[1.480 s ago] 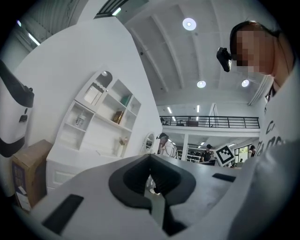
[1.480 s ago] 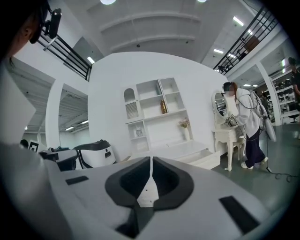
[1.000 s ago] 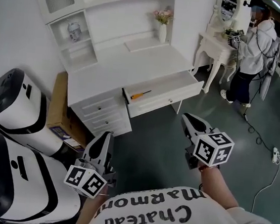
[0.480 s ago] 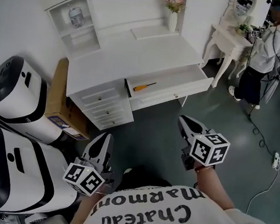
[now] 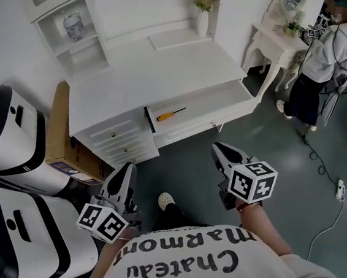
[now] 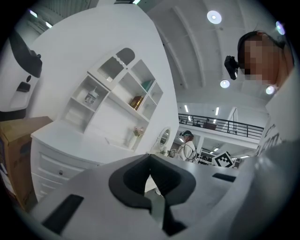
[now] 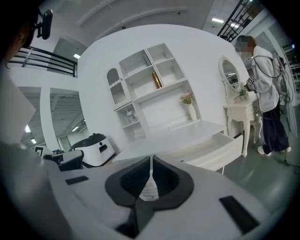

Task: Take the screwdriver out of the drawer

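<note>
A screwdriver point(image 5: 170, 114) with an orange handle lies in the open drawer point(image 5: 208, 115) of a white desk point(image 5: 149, 77). My left gripper point(image 5: 126, 172) hangs low at the left, well short of the desk, its jaws together and empty. To the right, my right gripper point(image 5: 220, 152) is over the floor just in front of the drawer, shut with nothing in it. In the left gripper view the left gripper point(image 6: 149, 157) faces the desk; in the right gripper view the right gripper point(image 7: 151, 161) faces the drawer point(image 7: 211, 151).
Two white-and-black machines point(image 5: 12, 149) and a cardboard box point(image 5: 60, 136) stand left of the desk. A person point(image 5: 327, 53) stands by a small white dressing table point(image 5: 276, 38) at the right. A cable with a plug strip point(image 5: 339, 190) lies on the grey floor.
Both grippers have come closer to the desk and sunk a little. The view has shifted, so the desk and drawer now sit further left. Both stay shut.
</note>
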Tool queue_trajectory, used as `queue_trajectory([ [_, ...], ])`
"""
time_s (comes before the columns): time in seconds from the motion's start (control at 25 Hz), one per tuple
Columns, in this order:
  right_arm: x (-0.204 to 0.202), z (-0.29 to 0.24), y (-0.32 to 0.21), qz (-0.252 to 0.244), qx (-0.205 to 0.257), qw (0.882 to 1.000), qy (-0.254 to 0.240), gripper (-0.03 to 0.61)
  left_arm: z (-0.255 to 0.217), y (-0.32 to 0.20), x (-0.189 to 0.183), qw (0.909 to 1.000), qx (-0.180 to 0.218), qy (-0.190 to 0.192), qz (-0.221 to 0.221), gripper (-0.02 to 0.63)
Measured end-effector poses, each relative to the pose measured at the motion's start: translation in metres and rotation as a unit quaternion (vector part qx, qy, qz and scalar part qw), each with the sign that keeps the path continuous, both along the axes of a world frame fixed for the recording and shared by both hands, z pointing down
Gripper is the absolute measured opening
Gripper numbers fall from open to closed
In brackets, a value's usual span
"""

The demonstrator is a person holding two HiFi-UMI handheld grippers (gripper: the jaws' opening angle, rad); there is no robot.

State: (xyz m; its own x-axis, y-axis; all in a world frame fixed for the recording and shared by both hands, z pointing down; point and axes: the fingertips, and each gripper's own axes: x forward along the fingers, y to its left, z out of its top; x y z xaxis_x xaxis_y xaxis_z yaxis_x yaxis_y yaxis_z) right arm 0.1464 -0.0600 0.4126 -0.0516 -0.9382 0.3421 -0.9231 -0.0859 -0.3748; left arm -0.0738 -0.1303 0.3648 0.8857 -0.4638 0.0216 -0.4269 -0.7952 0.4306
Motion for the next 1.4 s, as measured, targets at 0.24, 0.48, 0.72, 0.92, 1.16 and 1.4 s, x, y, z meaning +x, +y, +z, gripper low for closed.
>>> queue_trajectory([
  [0.24, 0.024, -0.015, -0.067, 0.008, 0.003, 1.000, 0.005, 0.035, -0.016, -0.075, 0.028, 0.9999, 0.009, 0.003, 0.012, 0.023],
  [0.48, 0.045, -0.026, -0.139, 0.013, 0.017, 1.000, 0.002, 0.036, -0.035, -0.154, 0.046, 0.9994, 0.031, 0.005, 0.014, 0.023],
  [0.72, 0.056, -0.022, -0.190, 0.009, 0.018, 1.000, -0.001, 0.035, -0.046, -0.209, 0.054, 0.9987, 0.050, 0.005, 0.007, 0.023],
  [0.92, 0.059, 0.013, -0.222, -0.003, -0.014, 1.000, -0.011, 0.037, -0.035, -0.234, 0.047, 0.9990, 0.041, 0.007, -0.014, 0.023],
  [1.16, 0.059, 0.081, -0.250, -0.031, -0.101, 0.994, -0.007, 0.037, -0.012, -0.249, 0.038, 0.9988, 0.014, 0.010, -0.045, 0.023],
  [1.4, 0.064, 0.164, -0.265, -0.133, -0.215, 0.965, 0.064, 0.037, -0.006, -0.259, 0.027, 0.9950, 0.005, 0.002, -0.099, 0.023],
])
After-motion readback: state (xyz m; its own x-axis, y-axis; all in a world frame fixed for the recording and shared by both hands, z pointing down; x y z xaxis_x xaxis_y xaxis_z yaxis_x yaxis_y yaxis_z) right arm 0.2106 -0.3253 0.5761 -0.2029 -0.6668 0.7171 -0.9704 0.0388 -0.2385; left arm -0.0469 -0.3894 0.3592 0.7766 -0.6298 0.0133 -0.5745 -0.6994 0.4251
